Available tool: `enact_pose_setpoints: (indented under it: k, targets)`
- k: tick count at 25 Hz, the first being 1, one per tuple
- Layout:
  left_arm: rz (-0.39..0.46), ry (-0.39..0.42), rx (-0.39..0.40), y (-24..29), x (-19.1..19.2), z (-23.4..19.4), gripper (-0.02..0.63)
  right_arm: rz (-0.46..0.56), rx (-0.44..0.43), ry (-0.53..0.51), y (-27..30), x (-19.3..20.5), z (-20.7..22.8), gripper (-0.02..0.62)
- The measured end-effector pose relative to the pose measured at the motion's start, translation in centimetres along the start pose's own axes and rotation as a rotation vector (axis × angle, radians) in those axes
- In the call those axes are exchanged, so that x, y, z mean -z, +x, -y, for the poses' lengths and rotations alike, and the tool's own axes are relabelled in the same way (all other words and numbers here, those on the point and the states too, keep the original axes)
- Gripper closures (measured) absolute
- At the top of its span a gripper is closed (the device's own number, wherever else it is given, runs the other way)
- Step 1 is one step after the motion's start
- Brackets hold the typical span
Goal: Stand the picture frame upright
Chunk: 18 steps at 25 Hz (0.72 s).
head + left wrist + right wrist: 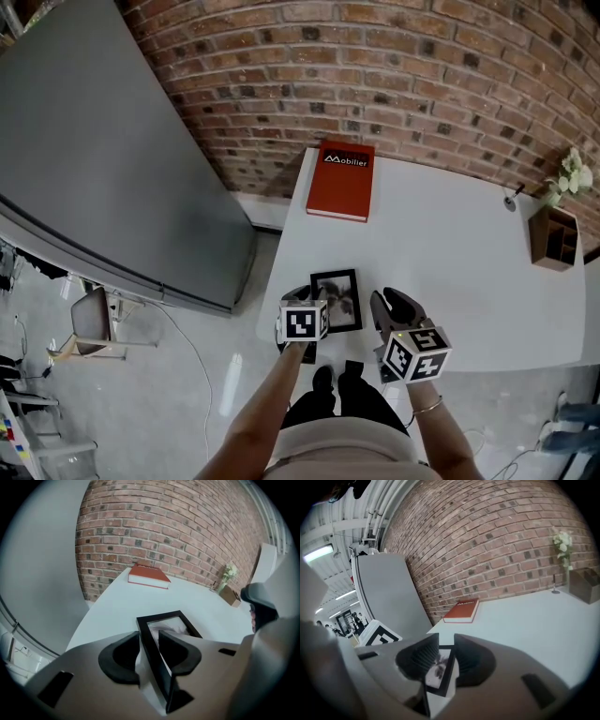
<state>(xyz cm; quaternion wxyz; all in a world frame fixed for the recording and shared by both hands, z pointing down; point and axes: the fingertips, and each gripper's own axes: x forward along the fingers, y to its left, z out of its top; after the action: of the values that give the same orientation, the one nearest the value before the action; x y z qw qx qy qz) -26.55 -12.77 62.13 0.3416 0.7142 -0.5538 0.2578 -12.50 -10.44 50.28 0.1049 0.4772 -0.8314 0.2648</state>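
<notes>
— Where the white surface (pixel 450 244) comes nearest the person, the picture frame (pixel 336 300) is found, its glass turned upward. Can its tilt be told?
— Whether it is laid quite flat or raised a little cannot be made out. Its left rail is clamped by the left gripper (pixel 149 641), the black border being pinched between both pads.
— And how is the right gripper (pixel 446 641) set?
— Its jaws are held wide apart, and the frame's right edge is seen in the gap between them, with the print under the glass showing beside one pad. A bare forearm (pixel 267 408) is seen behind the left gripper, and a thin bracelet (pixel 427 408) is worn on the right wrist.
— What is placed farther out?
— A red book (pixel 339 180) is laid flat at the far left corner of the surface, well apart from the frame and close to the brick wall (pixel 375 66); white lettering is printed on its cover. A small wooden box (pixel 551 237) is set at the right edge, with white flowers (pixel 568 175) just beyond it.
— And off the surface?
— A large grey panel (pixel 103 159) is seen to the left, over a pale floor (pixel 187 375)
</notes>
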Motion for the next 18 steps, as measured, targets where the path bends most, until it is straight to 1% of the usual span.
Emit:
enact_pose_setpoints:
  k: [7, 14, 18]
  targets:
    - [-0.016, -0.055, 0.002, 0.1, 0.0, 0.1, 0.502, -0.041, -0.007, -0.001, 0.4, 1.1, 0.1, 0.509]
    - [-0.009, -0.100, -0.028, 0.0, 0.1, -0.1, 0.514, -0.160, -0.017, -0.009, 1.5, 4.3, 0.0, 0.509]
    - [-0.009, -0.118, -0.040, 0.0, 0.1, -0.2, 0.523, -0.205, -0.026, -0.008, 2.2, 5.5, -0.2, 0.509]
